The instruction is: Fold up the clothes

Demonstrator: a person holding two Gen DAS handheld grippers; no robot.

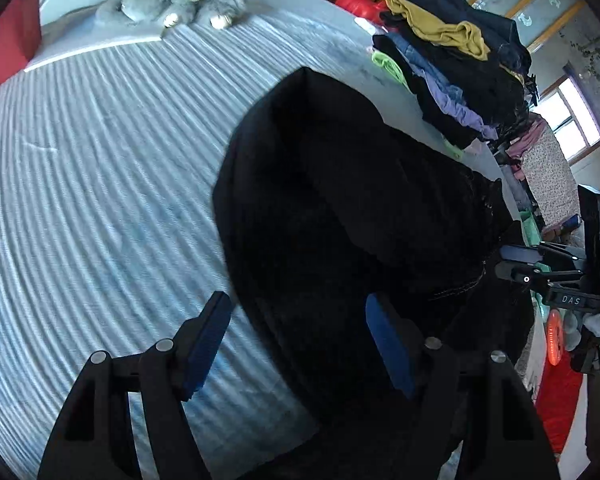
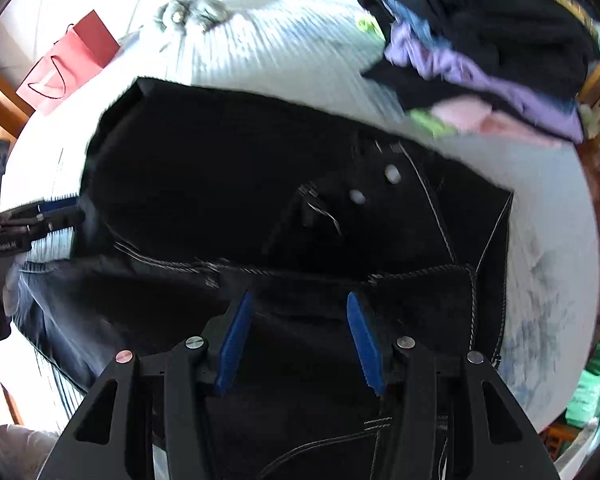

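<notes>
Black jeans (image 2: 260, 184) lie partly folded on the striped bed (image 1: 100, 160) beside the clothes pile (image 1: 452, 60), with left gripper (image 1: 296, 340) and right gripper (image 2: 296, 340) both spread apart, gripping nothing, seemingly poised to re-grasp.

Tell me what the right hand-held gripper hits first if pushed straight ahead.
Most likely the black jeans: the open right hand-held gripper points straight at the waistband area, with dark fabric filling the gap between its fingers. Depth is unclear.
</notes>
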